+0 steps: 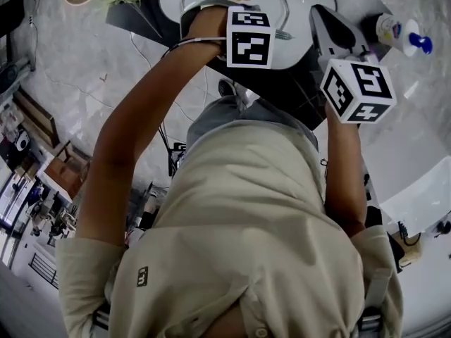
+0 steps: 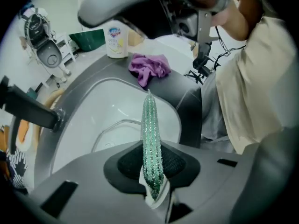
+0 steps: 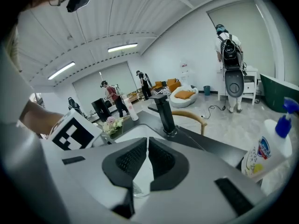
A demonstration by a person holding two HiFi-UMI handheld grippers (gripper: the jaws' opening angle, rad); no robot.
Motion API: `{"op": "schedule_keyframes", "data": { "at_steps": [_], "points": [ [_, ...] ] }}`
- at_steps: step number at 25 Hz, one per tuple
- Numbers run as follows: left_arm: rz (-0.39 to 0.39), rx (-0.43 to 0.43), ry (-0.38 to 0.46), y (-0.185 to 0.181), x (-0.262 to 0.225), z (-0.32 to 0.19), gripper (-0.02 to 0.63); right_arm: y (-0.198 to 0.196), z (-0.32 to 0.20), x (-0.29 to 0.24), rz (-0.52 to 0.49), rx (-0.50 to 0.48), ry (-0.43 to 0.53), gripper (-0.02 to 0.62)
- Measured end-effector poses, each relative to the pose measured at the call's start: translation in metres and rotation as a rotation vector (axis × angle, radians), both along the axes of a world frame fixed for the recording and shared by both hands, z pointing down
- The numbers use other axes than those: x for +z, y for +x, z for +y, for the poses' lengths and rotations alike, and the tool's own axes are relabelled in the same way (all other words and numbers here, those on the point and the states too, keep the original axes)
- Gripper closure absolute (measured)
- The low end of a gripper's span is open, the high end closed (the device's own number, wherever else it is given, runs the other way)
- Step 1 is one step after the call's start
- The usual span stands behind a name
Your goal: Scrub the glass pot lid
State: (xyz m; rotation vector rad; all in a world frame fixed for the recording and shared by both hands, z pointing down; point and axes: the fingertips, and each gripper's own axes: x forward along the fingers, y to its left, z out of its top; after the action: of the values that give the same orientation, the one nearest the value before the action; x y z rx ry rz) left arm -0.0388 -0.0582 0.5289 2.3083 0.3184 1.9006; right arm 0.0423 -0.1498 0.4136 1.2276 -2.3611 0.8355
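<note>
L tongs (image 2: 152, 164) are pinching a green scrub pad (image 2: 150, 125) edge-on; it sticks out past the tips toward frame centre. R tongs (image 3: 147, 160) are pressed nearly together w/ nothing clearly between them. A bit of clear rim shows low in the gap, prob. the lid lying behind, but the view is too cramped to be sure.

The glass lid (image 2: 119, 134) lies in the white sink (image 2: 93, 97), lower-centre of the left gripper view, just below the pad and not yet touching it. The tap (image 3: 164, 113) stands mid-frame in the right gripper view. A purple cloth (image 2: 149, 68) and a soap bottle (image 2: 117, 40) sit on the dark worktop (image 2: 187, 101) toward the top of the frame.

Step in hand, as I judge it: bring the pad down onto the glass.
- Turn the wrist so the pad's flat face meets the lid, not its thin edge.
- Only a short end is clamped, so press lightly or the pad may fold or slip out.
- A loose lid will prob. skate round the basin; steady its rim w/ the R tongs first.
- Work from the knob outward and along the rim.
</note>
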Motion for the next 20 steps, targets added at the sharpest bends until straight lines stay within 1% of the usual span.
{"op": "schedule_keyframes", "data": {
  "at_steps": [4,7,10,13,17,20],
  "points": [
    [0.085,-0.104,0.076,-0.02,-0.042,-0.014,0.518,-0.025,-0.008,-0.025,0.011,-0.05,0.062,0.568],
    [0.16,-0.194,0.118,-0.036,-0.073,-0.028,0.518,-0.038,-0.016,-0.043,0.027,-0.086,0.105,0.568],
    [0.245,-0.31,0.159,-0.063,-0.102,-0.042,0.518,-0.058,-0.029,-0.057,0.049,-0.132,0.151,0.569],
    [0.33,-0.418,0.217,-0.094,-0.134,-0.049,0.518,-0.079,-0.03,-0.074,0.064,-0.158,0.191,0.569],
    [0.437,-0.557,0.318,-0.132,-0.181,-0.046,0.518,-0.104,-0.018,-0.106,0.074,-0.204,0.254,0.569],
    [0.515,-0.672,0.418,-0.161,-0.215,-0.042,0.518,-0.123,-0.011,-0.127,0.077,-0.238,0.299,0.569]
  ]
}}
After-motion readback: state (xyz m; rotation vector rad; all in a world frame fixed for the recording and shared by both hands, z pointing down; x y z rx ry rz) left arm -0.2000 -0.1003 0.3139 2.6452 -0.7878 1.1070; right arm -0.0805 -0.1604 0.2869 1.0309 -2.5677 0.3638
